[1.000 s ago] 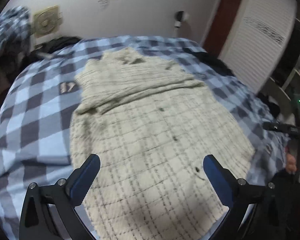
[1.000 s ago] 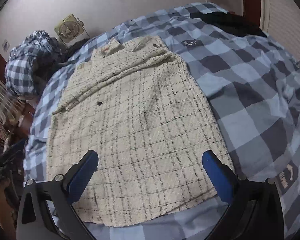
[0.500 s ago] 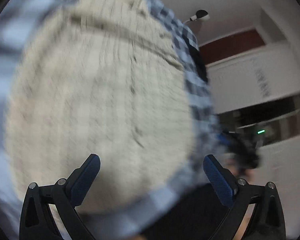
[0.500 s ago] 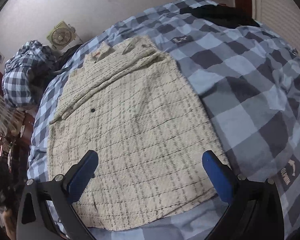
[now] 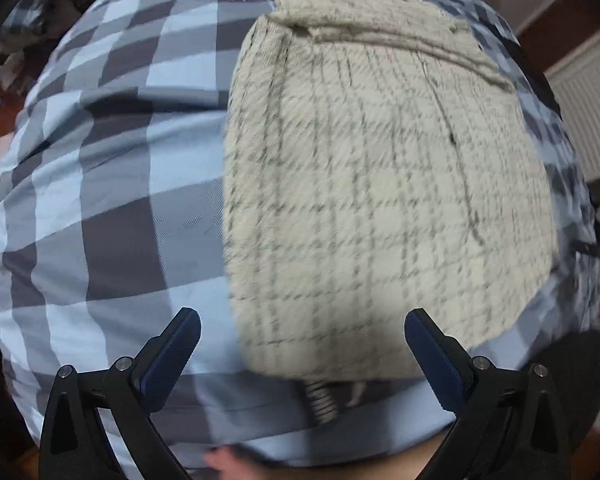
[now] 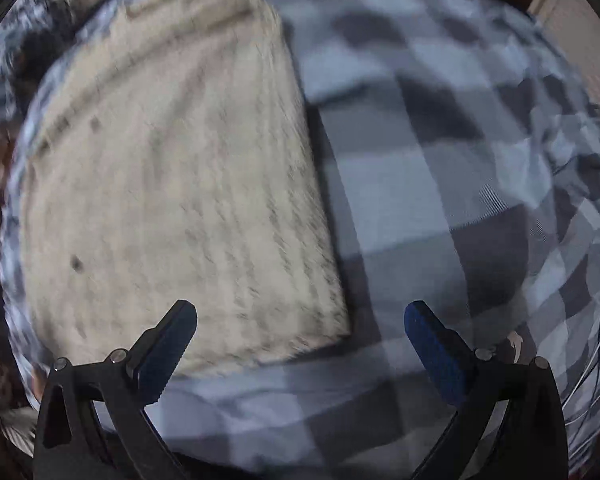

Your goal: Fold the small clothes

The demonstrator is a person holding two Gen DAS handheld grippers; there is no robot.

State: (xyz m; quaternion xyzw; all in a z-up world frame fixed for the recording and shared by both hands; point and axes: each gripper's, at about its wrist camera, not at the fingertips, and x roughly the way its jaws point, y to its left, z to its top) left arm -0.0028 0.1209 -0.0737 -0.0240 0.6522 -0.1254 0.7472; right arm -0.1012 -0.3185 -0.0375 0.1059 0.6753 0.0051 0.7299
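Both the left gripper [image 5: 302, 334] and the right gripper [image 6: 300, 326] hang with fingers wide, holding nothing. Beyond them the cream plaid garment [image 5: 380, 184] lies flat on the blue checked bed [image 5: 112, 184]. Only the left view shows its folded far end; the right view is blurred.

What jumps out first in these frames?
A cream plaid garment lies flat across the middle of the blue checked bedspread, its collar end farthest from the cameras. The left gripper and right gripper hover over its near hem, jaws wide and empty.
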